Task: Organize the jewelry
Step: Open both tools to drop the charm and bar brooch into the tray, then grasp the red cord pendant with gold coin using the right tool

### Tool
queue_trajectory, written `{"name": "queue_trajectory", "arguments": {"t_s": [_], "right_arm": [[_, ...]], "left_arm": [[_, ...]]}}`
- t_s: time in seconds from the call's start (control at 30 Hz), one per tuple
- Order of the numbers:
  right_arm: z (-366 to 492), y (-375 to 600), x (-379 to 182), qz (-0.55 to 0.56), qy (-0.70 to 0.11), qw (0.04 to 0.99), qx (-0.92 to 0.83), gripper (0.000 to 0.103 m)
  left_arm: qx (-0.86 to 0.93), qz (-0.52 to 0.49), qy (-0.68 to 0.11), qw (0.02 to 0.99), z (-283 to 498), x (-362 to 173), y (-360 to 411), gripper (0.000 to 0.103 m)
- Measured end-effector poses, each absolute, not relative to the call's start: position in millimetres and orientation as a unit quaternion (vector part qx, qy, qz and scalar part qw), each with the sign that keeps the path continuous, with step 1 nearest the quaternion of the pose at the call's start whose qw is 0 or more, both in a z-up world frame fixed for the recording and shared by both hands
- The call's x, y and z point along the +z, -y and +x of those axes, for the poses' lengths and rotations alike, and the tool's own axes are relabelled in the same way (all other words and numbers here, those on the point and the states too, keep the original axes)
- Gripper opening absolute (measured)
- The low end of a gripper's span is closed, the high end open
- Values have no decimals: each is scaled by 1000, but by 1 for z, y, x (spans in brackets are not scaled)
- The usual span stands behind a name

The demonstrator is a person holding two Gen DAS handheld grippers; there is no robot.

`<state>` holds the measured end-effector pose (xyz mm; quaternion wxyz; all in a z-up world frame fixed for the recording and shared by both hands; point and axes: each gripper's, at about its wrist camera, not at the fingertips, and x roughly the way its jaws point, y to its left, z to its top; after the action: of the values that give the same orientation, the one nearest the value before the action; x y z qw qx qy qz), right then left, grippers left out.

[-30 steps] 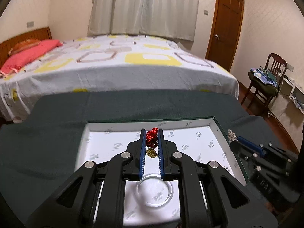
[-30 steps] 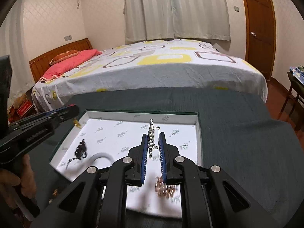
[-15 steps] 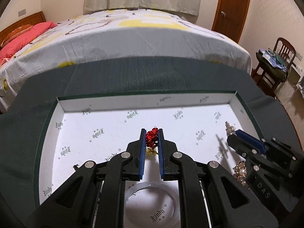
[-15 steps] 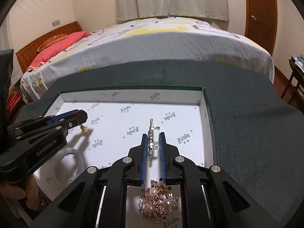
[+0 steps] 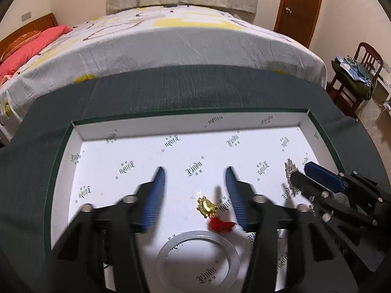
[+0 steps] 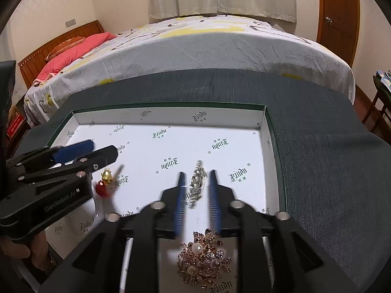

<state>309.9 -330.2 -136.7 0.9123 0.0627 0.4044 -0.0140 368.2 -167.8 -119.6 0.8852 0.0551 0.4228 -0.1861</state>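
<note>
A shallow white tray [image 5: 185, 124] with a green rim lies on the dark table; its far wall also shows in the right wrist view [image 6: 171, 114]. My left gripper [image 5: 193, 171] is open over it. A gold charm with a red tassel [image 5: 207, 206] lies on the tray floor between its fingers, also seen in the right wrist view [image 6: 106, 175]. My right gripper [image 6: 196, 173] is open around a silver bracelet [image 6: 196, 185] that lies on the tray. It shows at the right of the left wrist view [image 5: 290, 171].
A clear bangle [image 5: 198, 256] lies in the tray near the left gripper. A rose-gold pearl brooch [image 6: 205, 258] lies under the right gripper. A bed [image 5: 171, 36] stands behind the table. A chair with clothes [image 5: 354, 73] and a wooden door [image 5: 300, 5] are at the right.
Both grippers have moved down to the tray and opened. The left one has let go of the gold and red charm. The right one has let go of the silver bracelet.
</note>
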Motion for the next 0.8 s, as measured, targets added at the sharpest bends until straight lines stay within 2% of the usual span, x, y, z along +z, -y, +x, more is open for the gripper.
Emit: {"name": "queue_trajectory", "arguments": {"t_s": [0.07, 0.13, 0.3, 0.53, 0.8], "right_arm": [[309, 330, -135, 61, -401, 914, -14, 36], [306, 331, -132, 64, -397, 916, -15, 36], [290, 330, -114, 67, -374, 925, -15, 36], [249, 309, -94, 67, -354, 933, -1, 36], [210, 266, -98, 57, -366, 928, 32, 36]], "left_arm": [[-187, 59, -422, 885, 367, -119, 168, 54], [-184, 60, -421, 886, 366, -117, 166, 60], [-180, 51, -408, 894, 352, -102, 148, 70], [-170, 56, -394, 902, 312, -88, 104, 70], [-134, 60, -398, 905, 264, -87, 40, 70]]}}
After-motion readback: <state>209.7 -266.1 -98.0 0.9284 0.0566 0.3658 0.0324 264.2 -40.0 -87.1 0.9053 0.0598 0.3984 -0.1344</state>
